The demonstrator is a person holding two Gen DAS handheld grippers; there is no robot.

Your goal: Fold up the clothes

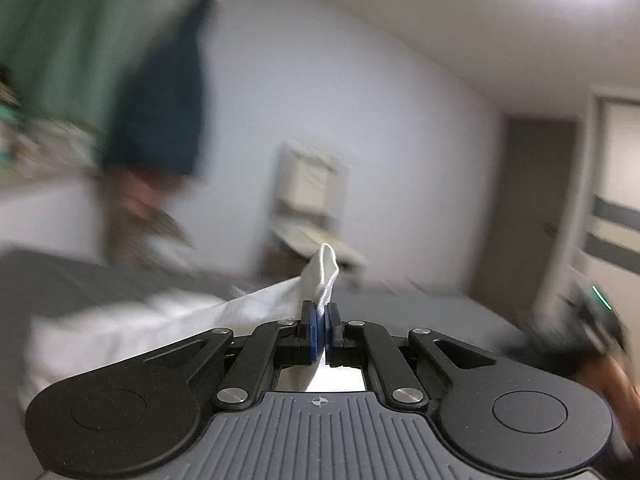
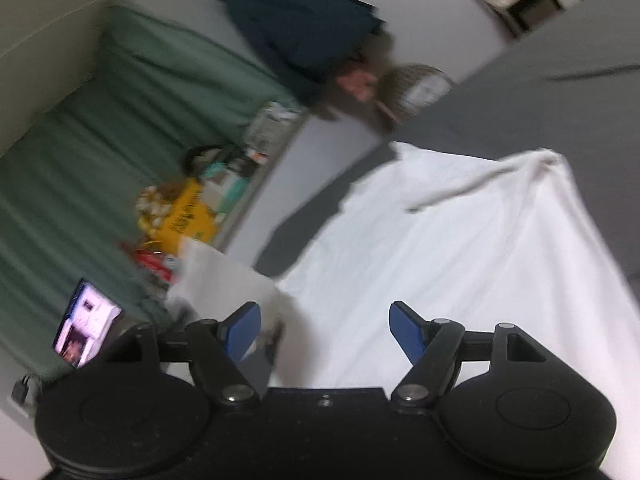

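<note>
A white garment (image 2: 460,248) lies spread over a grey bed surface (image 2: 540,92) in the right wrist view. My right gripper (image 2: 325,330) hovers over the garment's near edge, open, with nothing between its blue pads (image 2: 406,330). In the left wrist view my left gripper (image 1: 321,330) is shut on a corner of the white garment (image 1: 322,276), which sticks up past the blue pads while the rest trails down to the left (image 1: 160,320). The left view is blurred by motion.
A green curtain (image 2: 92,152) and a dark jacket (image 2: 296,24) hang on the wall. A shelf holds a yellow box (image 2: 184,216) and clutter. A phone (image 2: 86,324) glows at the left. A small table (image 1: 316,236) and a door (image 1: 524,208) stand beyond the bed.
</note>
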